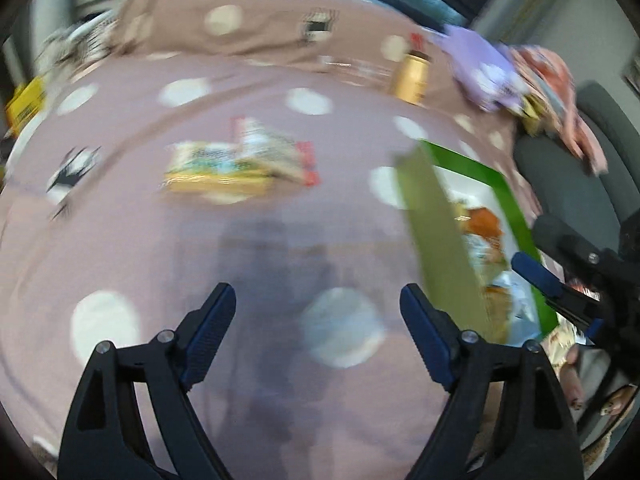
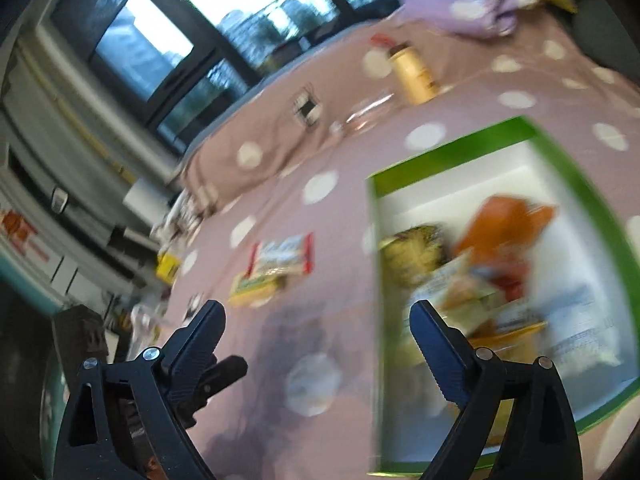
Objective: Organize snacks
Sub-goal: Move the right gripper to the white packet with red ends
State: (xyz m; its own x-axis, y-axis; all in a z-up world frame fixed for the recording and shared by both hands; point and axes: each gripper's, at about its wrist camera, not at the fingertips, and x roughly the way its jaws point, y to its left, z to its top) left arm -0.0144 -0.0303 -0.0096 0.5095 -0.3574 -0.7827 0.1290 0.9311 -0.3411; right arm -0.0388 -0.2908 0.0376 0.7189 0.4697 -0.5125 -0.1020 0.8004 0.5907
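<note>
Pink cloth (image 1: 132,240) with white dots spread over the whole surface, both views blurred. Far left in the left wrist view: a yellow pack (image 1: 24,102) at the cloth's edge, too smeared to read. Nearer the middle: two snack packs (image 1: 244,164) lying on the cloth, overlapping, one yellow-edged, one with red ends; seen again in the right wrist view (image 2: 272,270), well apart from the box. Low in the left view: left gripper (image 1: 318,312), fingers spread wide, nothing between them but bare cloth and a white dot. Further back and right: a gold bottle (image 1: 412,78) standing upright, with a lilac cloth bundle (image 1: 484,68) beyond it. At the right: a green box (image 1: 436,232) with a white inside, open on top, several snack packs heaped within. Past its rim, at the view's edge: the right gripper's blue finger (image 1: 538,276).

In the right wrist view, left to right: dark window frames and grey cabinets behind the cloth; right gripper (image 2: 318,328), fingers also spread wide and empty, the left one over bare cloth, the right one over the box's near rim; the green box (image 2: 452,152) filling the right side, an orange pack (image 2: 504,220) and other wrappers piled inside, not clear enough to count.
</note>
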